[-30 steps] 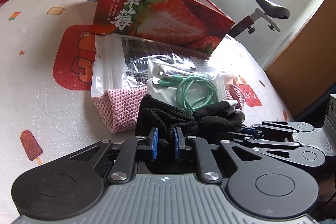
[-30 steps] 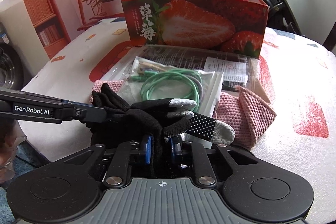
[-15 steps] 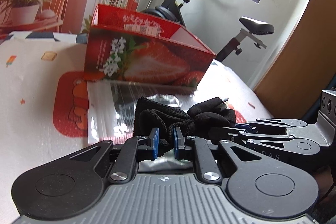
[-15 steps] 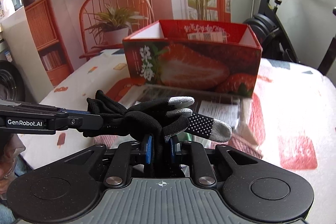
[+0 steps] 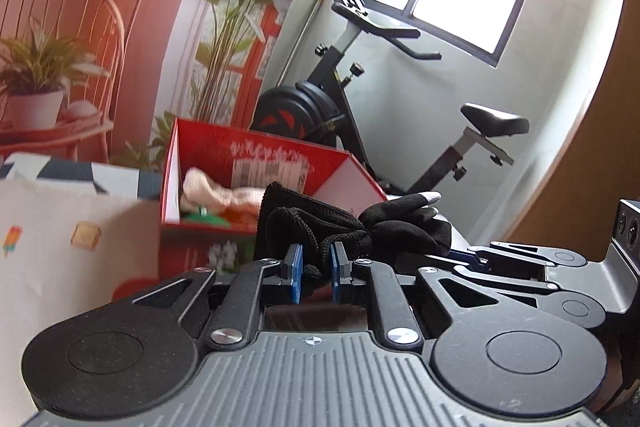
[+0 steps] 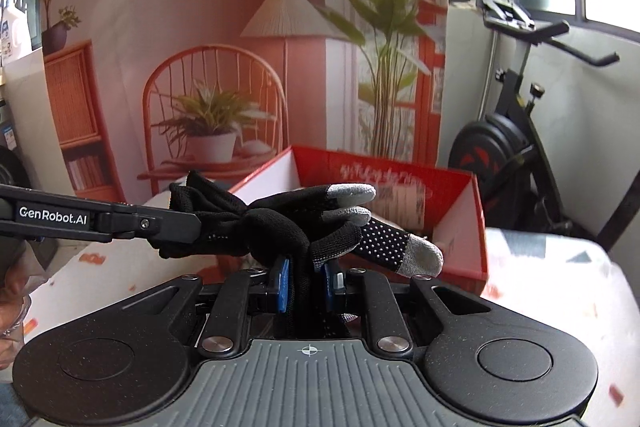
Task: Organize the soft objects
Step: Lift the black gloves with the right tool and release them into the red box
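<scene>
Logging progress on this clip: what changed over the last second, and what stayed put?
Both hand-held grippers lifted the black gloves off the table, up and toward the open red box; the pink cloth and the bagged cable have dropped out of view. Unchanged: left hand-held gripper and right hand-held gripper stay shut on the gloves; the box stands as before.

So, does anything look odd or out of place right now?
Only the gloves: they are twisted into one bunch, held in the air between both tongs, left and right. The box behind stands upright, undamaged.
</scene>
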